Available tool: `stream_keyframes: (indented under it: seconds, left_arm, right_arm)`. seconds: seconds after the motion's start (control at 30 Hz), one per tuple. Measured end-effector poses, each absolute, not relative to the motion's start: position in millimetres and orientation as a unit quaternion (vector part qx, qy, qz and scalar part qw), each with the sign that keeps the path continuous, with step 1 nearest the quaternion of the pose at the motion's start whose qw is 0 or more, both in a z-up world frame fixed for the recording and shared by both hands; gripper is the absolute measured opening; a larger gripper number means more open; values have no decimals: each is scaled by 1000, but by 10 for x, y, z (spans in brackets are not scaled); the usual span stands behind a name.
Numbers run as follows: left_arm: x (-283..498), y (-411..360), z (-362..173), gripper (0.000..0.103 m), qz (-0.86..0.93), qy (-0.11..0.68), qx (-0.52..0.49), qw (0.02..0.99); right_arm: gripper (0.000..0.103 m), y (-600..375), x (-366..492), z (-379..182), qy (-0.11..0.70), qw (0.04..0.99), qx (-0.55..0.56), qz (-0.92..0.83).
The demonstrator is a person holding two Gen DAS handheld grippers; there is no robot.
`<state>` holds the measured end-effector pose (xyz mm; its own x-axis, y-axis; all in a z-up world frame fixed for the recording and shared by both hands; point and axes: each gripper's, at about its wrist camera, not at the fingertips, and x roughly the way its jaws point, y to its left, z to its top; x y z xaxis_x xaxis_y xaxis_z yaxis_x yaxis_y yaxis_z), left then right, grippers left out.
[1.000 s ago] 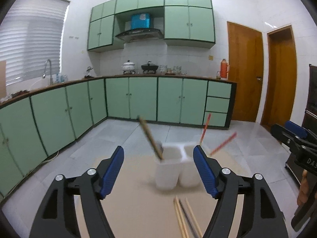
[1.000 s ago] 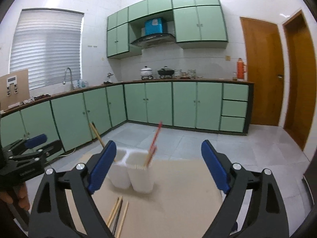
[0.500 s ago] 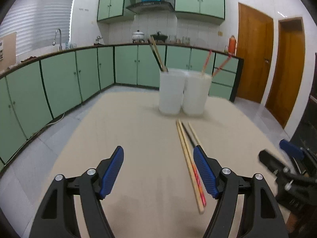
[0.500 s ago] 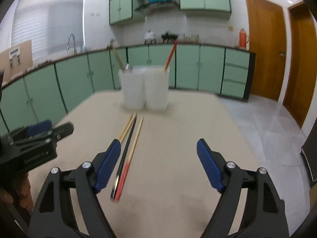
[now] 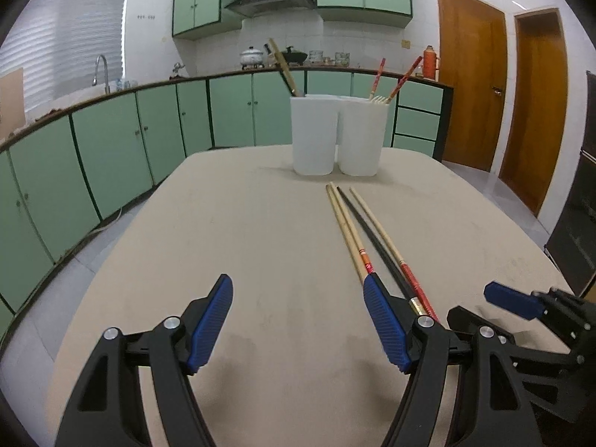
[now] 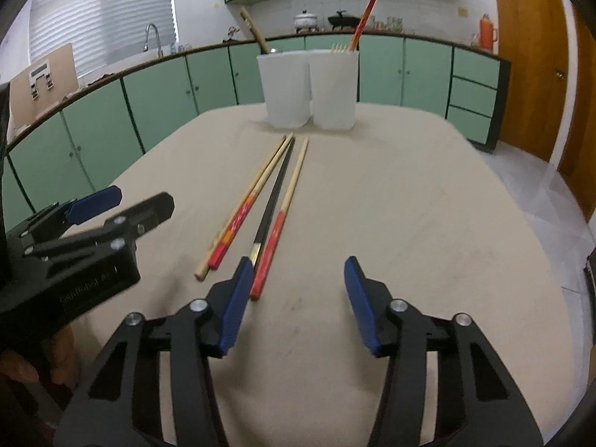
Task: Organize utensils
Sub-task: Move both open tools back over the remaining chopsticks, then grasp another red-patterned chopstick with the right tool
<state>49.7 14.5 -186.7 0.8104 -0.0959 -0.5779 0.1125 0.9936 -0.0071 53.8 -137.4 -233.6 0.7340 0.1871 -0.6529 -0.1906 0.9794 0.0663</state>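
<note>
Four chopsticks (image 6: 268, 201) lie loose on the beige table (image 6: 428, 223), bunched side by side, long axes running away from both cameras toward the two white holders (image 6: 309, 89) at the far end. Near ends sit just ahead of the right gripper (image 6: 294, 301), beside its left finger; jaws apart, empty. Left gripper (image 5: 298, 322) also spread wide, empty, the sticks off past its right finger. Right looks nearer. Judgement: jaws would need to turn across the sticks' length, then single one out
</note>
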Motion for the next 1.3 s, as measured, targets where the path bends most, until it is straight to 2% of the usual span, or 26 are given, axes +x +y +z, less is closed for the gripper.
stream_keyframes:
  seconds: [0.23,0.43,0.5,0.73,0.93,1.0,1.3]
  left_arm:
    - [494,212,-1905,71,-47,313,7,948]
    - [490,206,-1905,71,-47,316,11,947]
    - [490,195,-1911,71,-47,318,12,947]
    - [494,160,-1922,71,-47,324,14,945]
    - [484,159,-1925,71,-46,327,9,944]
    - [474,150,-1929,71,-49,327,11,944]
    - [440,-73,-1982,71,-85,342,35,935]
  right_arm:
    - [41,-1330,526,-2378,364,924,-18,115]
    - [40,-1374,539,-2384,367,925,-20,96]
    - [33,-1465,569,-2395,374,924,-13,80]
    - [34,-1551,548,-2394,373,924,-3,86]
    - [17,-1497,543,-2407,371,923,-16,101]
    - [6,-1497,542,-2406,372,922,-15,105]
    - [5,-1710,557,-2346,365,928,24,72]
